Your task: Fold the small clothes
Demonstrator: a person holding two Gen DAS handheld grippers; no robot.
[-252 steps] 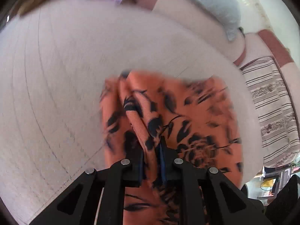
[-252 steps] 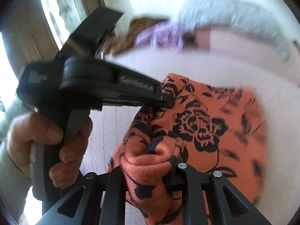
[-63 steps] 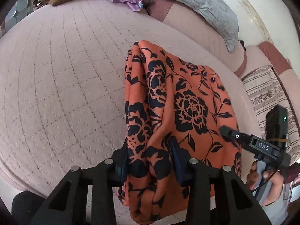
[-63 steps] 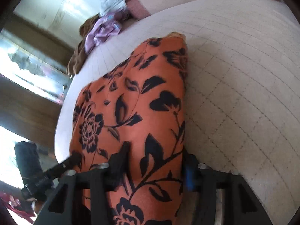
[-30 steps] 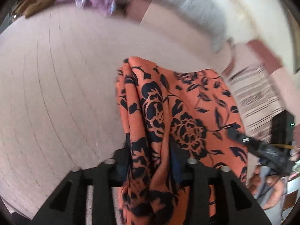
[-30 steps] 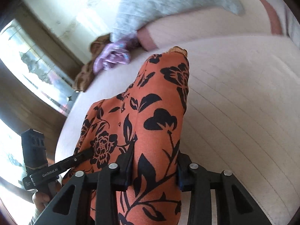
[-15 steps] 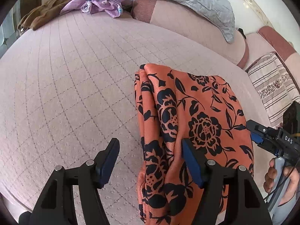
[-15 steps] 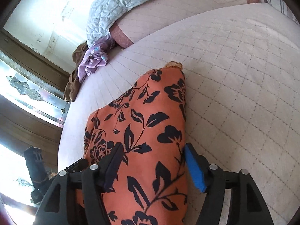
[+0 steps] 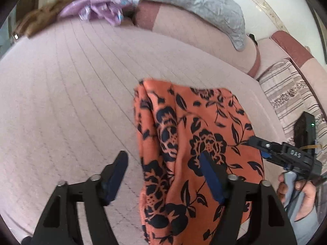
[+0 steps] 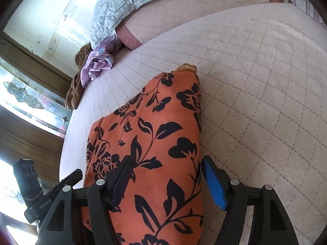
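Note:
An orange garment with black flowers (image 9: 190,143) lies folded on the quilted pink bed (image 9: 67,102). My left gripper (image 9: 163,163) is open above its near left edge, one finger over the bed, the other over the cloth. My right gripper (image 10: 165,167) is open and straddles the garment's (image 10: 159,138) near right edge; it also shows in the left wrist view (image 9: 282,155). Neither holds the cloth. The left gripper's body shows in the right wrist view (image 10: 40,194).
A purple garment (image 9: 98,8) and a brown one (image 9: 40,18) lie at the bed's far left corner. A grey quilted blanket (image 9: 194,2) drapes the headboard. A striped cushion (image 9: 292,94) sits at the right. A window (image 10: 24,98) is beyond the bed.
Both grippers were shut on the garment's near edge a second ago; both have opened and let go. The garment now rests on the bed, and both grippers have drawn back slightly.

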